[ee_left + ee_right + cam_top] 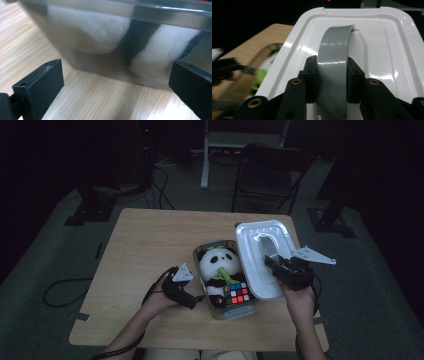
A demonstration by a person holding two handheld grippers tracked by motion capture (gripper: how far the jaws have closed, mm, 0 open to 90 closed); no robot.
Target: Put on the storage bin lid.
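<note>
Your right tongs (331, 75) clamp the grey handle (334, 50) of the white lid (262, 257), held off the clear box (225, 312) at frame centre. Left tongs (115, 85) stand open beside it. Setting the lid down remains.

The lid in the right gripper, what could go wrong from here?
The right gripper pinches the lid only by its curved grey handle, so the lid could swing or slip free. It hangs tilted over the box's right edge and might knock the panda or the cube. The left gripper stands open beside the box, not steadying it.
</note>
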